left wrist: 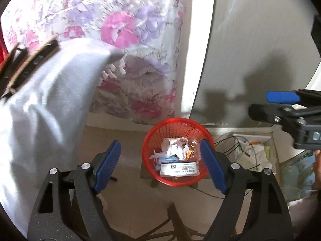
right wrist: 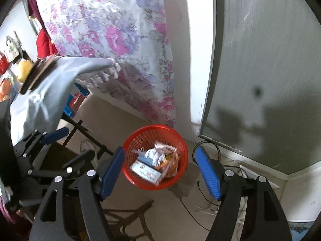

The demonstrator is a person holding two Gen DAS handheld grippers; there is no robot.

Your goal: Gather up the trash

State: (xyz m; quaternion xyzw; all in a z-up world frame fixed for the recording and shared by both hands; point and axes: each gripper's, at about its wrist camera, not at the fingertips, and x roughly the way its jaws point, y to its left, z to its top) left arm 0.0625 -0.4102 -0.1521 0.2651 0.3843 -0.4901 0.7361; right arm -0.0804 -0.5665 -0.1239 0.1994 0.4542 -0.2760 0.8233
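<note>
Both tongs, left gripper (left wrist: 160, 166) and right gripper (right wrist: 160, 172), gape empty above the lower-centre red mesh basket (left wrist: 149, 140) of light crumpled paper and a box, best lifted by its stiff rim.

Your left gripper's (left wrist: 160, 166) right pad hides part of the red basket's (left wrist: 147, 140) rim and some trash inside. The print on the white carton (left wrist: 177, 167) in the basket is too small to read. The crumpled scraps (left wrist: 176, 148) beside it blur together, so you cannot tell them apart. At the right edge, your right gripper (left wrist: 280, 105) is cut off. In the right wrist view, the far-left shelf items (right wrist: 12, 64) are blurred and cropped.
</note>
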